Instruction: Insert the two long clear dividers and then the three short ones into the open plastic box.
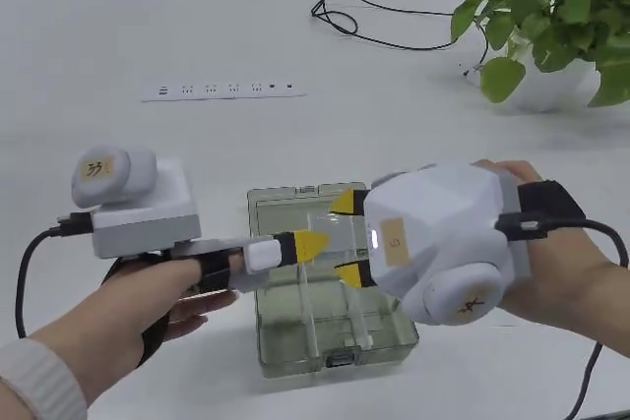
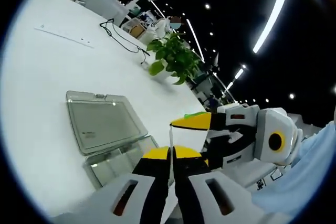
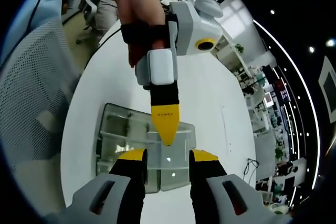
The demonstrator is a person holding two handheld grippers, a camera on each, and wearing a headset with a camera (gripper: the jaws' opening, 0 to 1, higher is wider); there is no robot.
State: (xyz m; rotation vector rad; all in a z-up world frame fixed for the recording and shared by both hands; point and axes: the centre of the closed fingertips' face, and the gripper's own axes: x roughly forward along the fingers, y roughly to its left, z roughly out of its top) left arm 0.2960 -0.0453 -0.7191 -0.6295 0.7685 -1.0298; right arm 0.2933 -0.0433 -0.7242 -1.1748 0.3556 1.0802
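The open clear plastic box [image 1: 264, 333] lies near the table's front edge, its lid [image 1: 287, 202] folded flat behind it. Two long clear dividers [image 1: 307, 314] stand lengthwise inside. My left gripper [image 1: 313, 243] reaches in from the left over the box and is shut on the thin edge of a clear divider [image 2: 170, 136]. From the right comes my right gripper [image 1: 348, 238], open, with its yellow fingertips either side of that same divider [image 3: 168, 162]. In the right gripper view the left gripper [image 3: 167, 129] points down just above the box [image 3: 113, 145].
A white power strip [image 1: 221, 90] lies at the back of the white table. A black cable [image 1: 364, 22] loops at the far back, beside a potted plant [image 1: 561, 17] at the back right. A hand holds each gripper.
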